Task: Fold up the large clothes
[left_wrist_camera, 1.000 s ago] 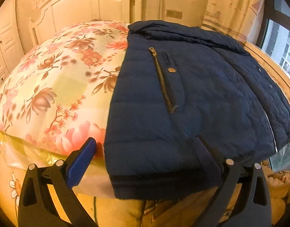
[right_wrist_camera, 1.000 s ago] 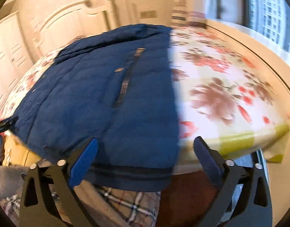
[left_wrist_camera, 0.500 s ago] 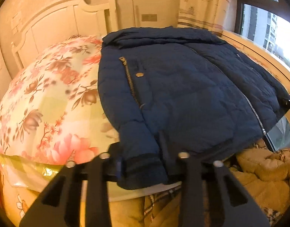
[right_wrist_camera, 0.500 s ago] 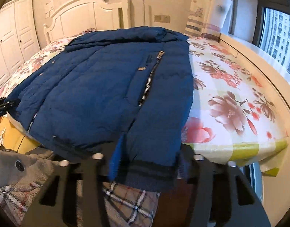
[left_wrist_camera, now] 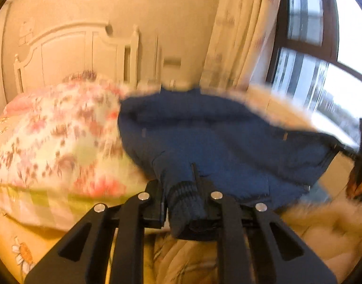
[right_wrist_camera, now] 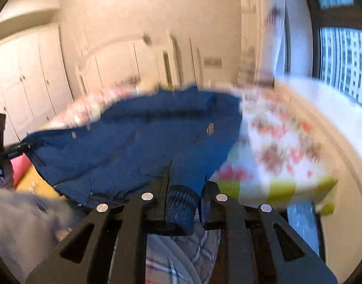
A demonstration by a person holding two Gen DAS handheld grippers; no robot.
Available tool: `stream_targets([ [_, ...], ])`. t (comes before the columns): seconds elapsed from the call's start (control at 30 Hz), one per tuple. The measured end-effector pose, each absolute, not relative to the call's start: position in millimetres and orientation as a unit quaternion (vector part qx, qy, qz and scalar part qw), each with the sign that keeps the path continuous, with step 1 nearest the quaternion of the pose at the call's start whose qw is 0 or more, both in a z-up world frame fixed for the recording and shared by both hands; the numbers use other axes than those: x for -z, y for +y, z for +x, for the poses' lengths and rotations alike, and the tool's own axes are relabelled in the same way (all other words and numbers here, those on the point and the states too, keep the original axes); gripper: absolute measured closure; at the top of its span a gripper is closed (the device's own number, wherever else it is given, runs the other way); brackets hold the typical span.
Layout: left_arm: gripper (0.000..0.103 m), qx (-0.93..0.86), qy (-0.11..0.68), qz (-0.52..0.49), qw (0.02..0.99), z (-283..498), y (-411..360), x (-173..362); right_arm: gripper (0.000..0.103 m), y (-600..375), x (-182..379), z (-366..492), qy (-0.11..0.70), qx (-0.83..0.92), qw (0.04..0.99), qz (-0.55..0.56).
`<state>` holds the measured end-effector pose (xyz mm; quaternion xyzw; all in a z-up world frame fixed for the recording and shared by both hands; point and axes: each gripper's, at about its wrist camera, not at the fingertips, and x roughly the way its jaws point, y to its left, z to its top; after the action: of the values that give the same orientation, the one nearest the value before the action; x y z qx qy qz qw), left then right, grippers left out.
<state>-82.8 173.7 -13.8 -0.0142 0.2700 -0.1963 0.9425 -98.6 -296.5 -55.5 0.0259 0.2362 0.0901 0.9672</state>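
A navy quilted jacket (left_wrist_camera: 216, 139) lies across the foot of a bed with a floral cover (left_wrist_camera: 55, 137). My left gripper (left_wrist_camera: 184, 201) is shut on the ribbed hem at the jacket's left corner and holds it raised. My right gripper (right_wrist_camera: 183, 203) is shut on the ribbed hem at the right corner of the jacket (right_wrist_camera: 138, 142), also raised. The hem hangs stretched between the two. Each gripper shows at the other view's edge. Both views are motion-blurred.
A white headboard (left_wrist_camera: 69, 52) and wall stand behind the bed. A window (left_wrist_camera: 306, 54) and curtain are on the right. White wardrobes (right_wrist_camera: 24, 80) are on the left. Yellow bedding (left_wrist_camera: 311, 232) and a plaid cloth (right_wrist_camera: 192, 255) lie below the bed's foot.
Both grippers closed on the jacket's hem corners and have lifted them. The front of the jacket has risen off the bed and both views tilted upward.
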Motion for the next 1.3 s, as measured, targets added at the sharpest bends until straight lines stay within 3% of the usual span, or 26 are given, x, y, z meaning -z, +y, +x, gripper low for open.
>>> stream_targets([
  [0.2,0.085,0.196,0.239,-0.054,0.949,4.8,166.9,-26.0,0.083,-286.5,6.2,-21.5,0.200,-0.084,0.976,-0.011],
  [0.37,0.082,0.159,0.295,-0.075,0.939,152.5,140.5,-48.2,0.082,-281.7,-18.4,128.5,0.247,-0.057,0.967,-0.011],
  [0.47,0.075,0.124,0.345,-0.124,0.922,250.7,135.7,-44.7,0.081,-299.3,-14.7,223.7,0.310,-0.055,0.948,0.037],
  [0.57,0.054,0.099,0.406,-0.163,0.894,331.9,139.8,-27.5,0.075,-335.5,5.6,300.3,0.377,-0.054,0.915,0.130],
  [0.67,0.028,0.066,0.389,-0.164,0.904,355.7,153.0,-21.8,0.052,-365.4,18.4,320.9,0.387,-0.064,0.898,0.198],
  [0.73,0.009,0.023,0.352,-0.112,0.929,359.8,161.1,-24.7,0.006,-385.3,18.8,317.7,0.347,-0.023,0.922,0.173],
  [0.8,0.009,-0.004,0.344,-0.048,0.938,363.6,163.8,-18.2,0.006,-399.8,25.5,315.2,0.330,0.005,0.933,0.141],
  [1.0,0.009,0.077,0.392,0.061,0.915,373.1,151.1,25.8,0.006,-400.5,68.9,330.6,0.387,-0.040,0.915,0.104],
  [1.3,0.009,0.167,0.458,0.019,0.873,396.0,135.4,74.9,0.006,-349.2,108.4,371.7,0.447,-0.090,0.889,0.045],
])
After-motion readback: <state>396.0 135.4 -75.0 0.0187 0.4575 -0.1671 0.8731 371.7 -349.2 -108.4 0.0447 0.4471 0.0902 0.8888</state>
